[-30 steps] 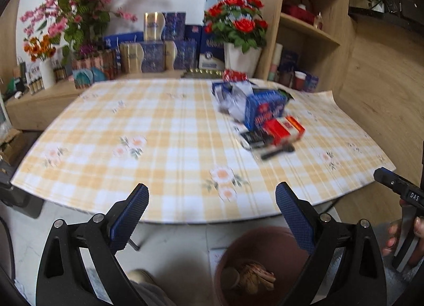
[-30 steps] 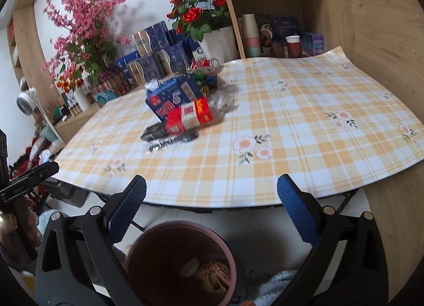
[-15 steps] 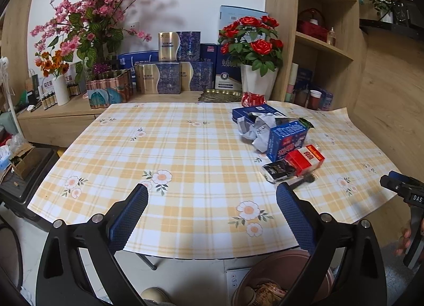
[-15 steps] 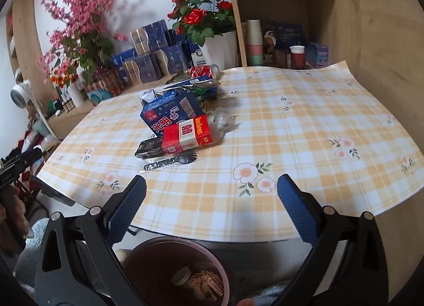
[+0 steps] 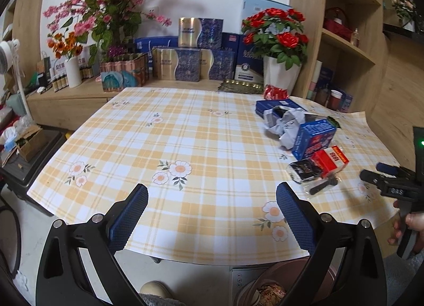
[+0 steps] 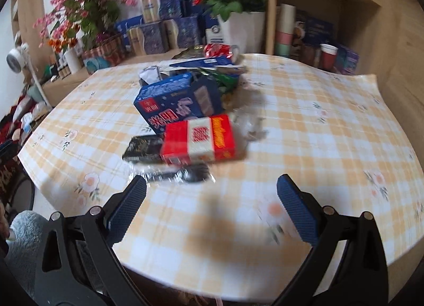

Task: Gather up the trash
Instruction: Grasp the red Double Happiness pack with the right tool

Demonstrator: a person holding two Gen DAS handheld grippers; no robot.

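Left gripper (image 5: 212, 213) spread, empty – over table (image 5: 185, 133) edge. Right gripper (image 6: 211, 205) spread, empty, facing red box (image 6: 198, 137), blue box (image 6: 177, 99), spoon (image 6: 182, 174).

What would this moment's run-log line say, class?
phase: approach | left gripper: open, empty | right gripper: open, empty, facing red box | trash: on table | bin: below table edge

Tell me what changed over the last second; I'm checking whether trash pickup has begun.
Both grippers rose from bin level to above the table edge. The right gripper advanced toward the red-and-white box and black spoon. The left gripper hovers, open. Nothing was grasped; the trash pile kept its place.
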